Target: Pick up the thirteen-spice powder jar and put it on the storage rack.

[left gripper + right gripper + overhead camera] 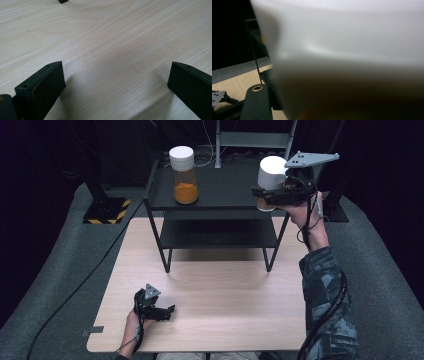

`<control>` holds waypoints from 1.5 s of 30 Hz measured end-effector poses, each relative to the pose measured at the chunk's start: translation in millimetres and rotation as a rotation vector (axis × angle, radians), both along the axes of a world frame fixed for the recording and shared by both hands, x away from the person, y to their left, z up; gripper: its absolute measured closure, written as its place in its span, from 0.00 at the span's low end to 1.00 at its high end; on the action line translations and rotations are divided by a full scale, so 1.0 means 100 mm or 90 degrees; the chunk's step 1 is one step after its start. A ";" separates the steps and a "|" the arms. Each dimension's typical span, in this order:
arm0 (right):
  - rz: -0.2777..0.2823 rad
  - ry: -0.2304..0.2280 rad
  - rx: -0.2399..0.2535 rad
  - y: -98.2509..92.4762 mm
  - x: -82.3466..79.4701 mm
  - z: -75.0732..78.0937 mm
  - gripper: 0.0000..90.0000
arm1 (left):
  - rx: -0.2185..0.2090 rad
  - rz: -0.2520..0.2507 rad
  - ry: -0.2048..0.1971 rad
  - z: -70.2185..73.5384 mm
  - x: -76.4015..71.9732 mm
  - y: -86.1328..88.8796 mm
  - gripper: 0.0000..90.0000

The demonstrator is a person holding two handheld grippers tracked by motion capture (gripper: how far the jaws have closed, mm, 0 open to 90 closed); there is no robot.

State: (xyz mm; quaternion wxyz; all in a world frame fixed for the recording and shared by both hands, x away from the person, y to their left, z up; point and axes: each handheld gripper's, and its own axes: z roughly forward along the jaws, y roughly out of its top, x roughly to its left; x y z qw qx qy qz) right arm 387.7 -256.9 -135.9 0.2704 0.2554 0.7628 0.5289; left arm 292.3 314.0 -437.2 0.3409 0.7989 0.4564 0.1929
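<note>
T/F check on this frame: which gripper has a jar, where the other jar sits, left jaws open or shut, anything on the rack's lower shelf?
1. The right gripper is shut on a white-lidded jar. True.
2. The left gripper holds a jar. False: its jaws stand open over the bare table.
3. The other jar stands on the rack's top shelf. True.
4. That jar lies on its side. False: it stands upright.
5. The lower shelf carries a jar. False: it is bare.

No readable text, label, brand or number on anything near either gripper; jars, shelf and table plain.
</note>
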 end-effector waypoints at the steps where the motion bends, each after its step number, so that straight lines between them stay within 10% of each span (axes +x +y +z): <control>1: -0.001 0.002 0.001 0.00 0.01 0.01 0.33 | 0.000 0.000 0.000 0.00 0.00 0.00 0.01; 45: -0.040 0.090 0.037 0.05 0.46 0.03 0.33 | -0.001 -0.001 -0.001 0.00 0.00 0.00 0.01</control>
